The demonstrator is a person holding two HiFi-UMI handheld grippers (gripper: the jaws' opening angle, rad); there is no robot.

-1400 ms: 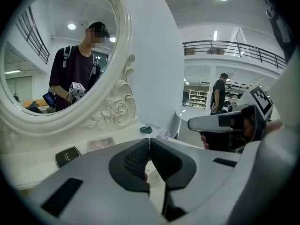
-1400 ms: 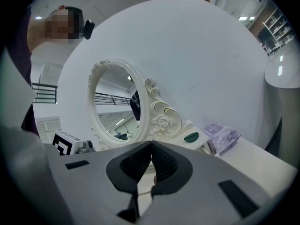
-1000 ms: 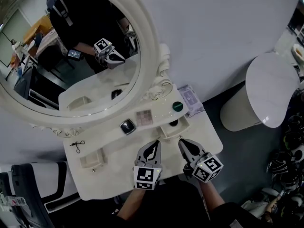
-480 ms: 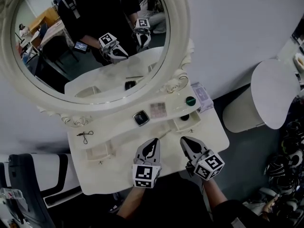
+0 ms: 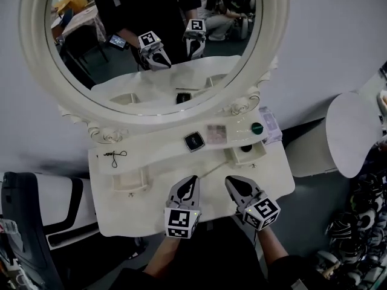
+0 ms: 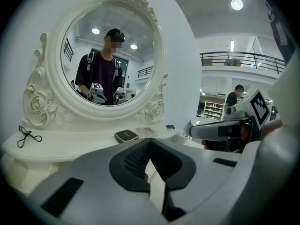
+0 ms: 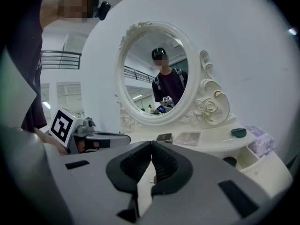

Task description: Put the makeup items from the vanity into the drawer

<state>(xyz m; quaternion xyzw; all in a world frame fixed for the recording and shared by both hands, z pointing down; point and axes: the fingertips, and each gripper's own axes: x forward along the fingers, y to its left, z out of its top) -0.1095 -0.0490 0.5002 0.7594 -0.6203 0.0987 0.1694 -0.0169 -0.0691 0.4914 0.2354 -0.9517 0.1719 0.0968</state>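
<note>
The left gripper [image 5: 193,180] and right gripper [image 5: 229,180] are held near the open drawer [image 5: 256,156], fingers closed together and empty, probably because the compact [image 5: 194,141] beside it is not yet approached.

No legible text or numbers; only coded square markers on cubes of left tongs [image 5: 193,179], right tongs [image 5: 229,180].

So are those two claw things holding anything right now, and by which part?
Nothing is held. The left gripper and the right gripper both have their jaws closed together, empty, above the front of the vanity.
</note>
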